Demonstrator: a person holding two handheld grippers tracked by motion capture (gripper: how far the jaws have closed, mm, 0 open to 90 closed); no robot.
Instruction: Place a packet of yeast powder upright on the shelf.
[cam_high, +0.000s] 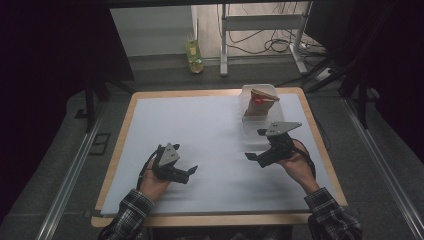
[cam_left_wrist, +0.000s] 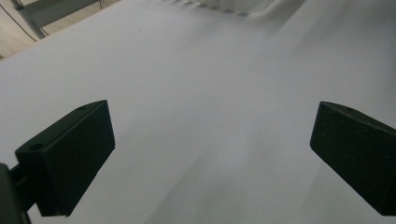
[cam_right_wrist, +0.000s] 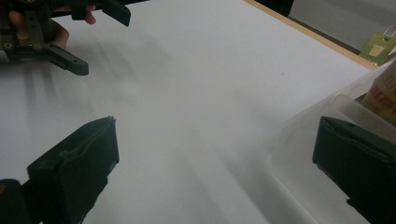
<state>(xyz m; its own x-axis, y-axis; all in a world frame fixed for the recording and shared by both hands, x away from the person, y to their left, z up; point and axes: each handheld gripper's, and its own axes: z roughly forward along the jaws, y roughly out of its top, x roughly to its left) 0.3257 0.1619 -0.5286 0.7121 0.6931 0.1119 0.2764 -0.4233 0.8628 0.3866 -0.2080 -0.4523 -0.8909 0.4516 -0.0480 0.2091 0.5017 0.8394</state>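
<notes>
- The wooden table with a white sheet on top (cam_high: 200, 130) is bare over most of its surface.
- The clear plastic box (cam_high: 250, 127) stands near the far right corner; a brown paper carton with a red print (cam_high: 260, 104) stands inside it.
- The right gripper (cam_high: 256, 145), jaws spread and empty, is just beside the box's near wall.
- The left gripper (cam_high: 192, 172), jaws also spread, rests low toward the near left edge.
- In my judgement, nothing is grasped yet; the reach to the box is only beginning.

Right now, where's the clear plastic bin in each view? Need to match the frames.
High view: clear plastic bin at the table's far right, a brown carton standing inside, just beyond the right gripper.
Left gripper view: its ribbed edge at the top edge, centre-right.
Right gripper view: lower right, behind the right-hand jaw.
Shared landmark: the white table cover, on which the bin stands.
</notes>
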